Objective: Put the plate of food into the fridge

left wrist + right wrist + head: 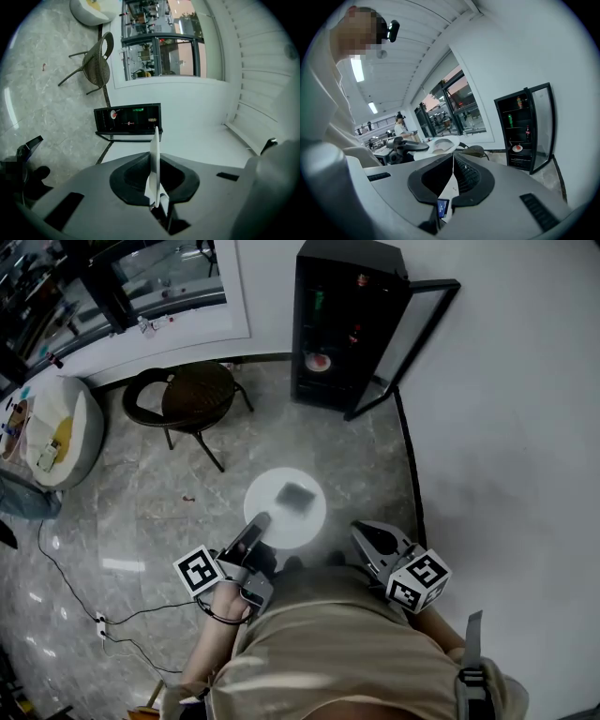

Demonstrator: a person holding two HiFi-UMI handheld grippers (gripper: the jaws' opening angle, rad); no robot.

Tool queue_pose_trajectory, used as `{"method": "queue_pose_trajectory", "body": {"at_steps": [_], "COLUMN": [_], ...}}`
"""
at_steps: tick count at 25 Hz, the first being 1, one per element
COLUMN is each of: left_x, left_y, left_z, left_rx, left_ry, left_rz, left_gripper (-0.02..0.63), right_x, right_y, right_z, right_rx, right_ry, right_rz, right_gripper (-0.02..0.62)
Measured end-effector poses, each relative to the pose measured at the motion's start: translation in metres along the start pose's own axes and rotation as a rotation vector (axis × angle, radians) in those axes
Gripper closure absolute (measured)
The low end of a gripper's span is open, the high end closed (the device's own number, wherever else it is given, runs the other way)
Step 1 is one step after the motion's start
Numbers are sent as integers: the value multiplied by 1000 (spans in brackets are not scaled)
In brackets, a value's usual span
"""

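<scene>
Marble floor (141, 521), fridge (347, 324) well ahead, plate (311, 521) clamped in left claw (260, 519)

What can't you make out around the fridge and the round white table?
What food the plate in the fridge holds: too small in every view.
What the dark thing on the round table is: blurred in the head view.
Labels of the drinks on the fridge shelves: too small in the right gripper view.
</scene>
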State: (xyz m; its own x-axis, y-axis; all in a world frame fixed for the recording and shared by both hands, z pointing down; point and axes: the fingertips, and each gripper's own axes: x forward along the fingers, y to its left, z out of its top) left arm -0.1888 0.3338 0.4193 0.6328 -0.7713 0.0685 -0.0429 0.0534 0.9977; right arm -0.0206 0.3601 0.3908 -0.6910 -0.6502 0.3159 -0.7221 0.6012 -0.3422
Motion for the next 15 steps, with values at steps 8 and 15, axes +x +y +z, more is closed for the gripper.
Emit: {"method": "queue_pose_trajectory", "body": {"at_steps": [8, 15], "left_x": [-9, -10], "left_y": [2, -1], "left_z": [12, 12], "left_rx": [8, 13], "left_ry": [27, 50], "left_rz": [-13, -23], "left_gripper": [583, 583], "right_x": [11, 10], "right_y": [11, 16], "right_z": [-8, -6], "right_rx": [18, 25], "right_ry": [15, 12], "right_rz": [-31, -41], "right_gripper": [574, 574]}}
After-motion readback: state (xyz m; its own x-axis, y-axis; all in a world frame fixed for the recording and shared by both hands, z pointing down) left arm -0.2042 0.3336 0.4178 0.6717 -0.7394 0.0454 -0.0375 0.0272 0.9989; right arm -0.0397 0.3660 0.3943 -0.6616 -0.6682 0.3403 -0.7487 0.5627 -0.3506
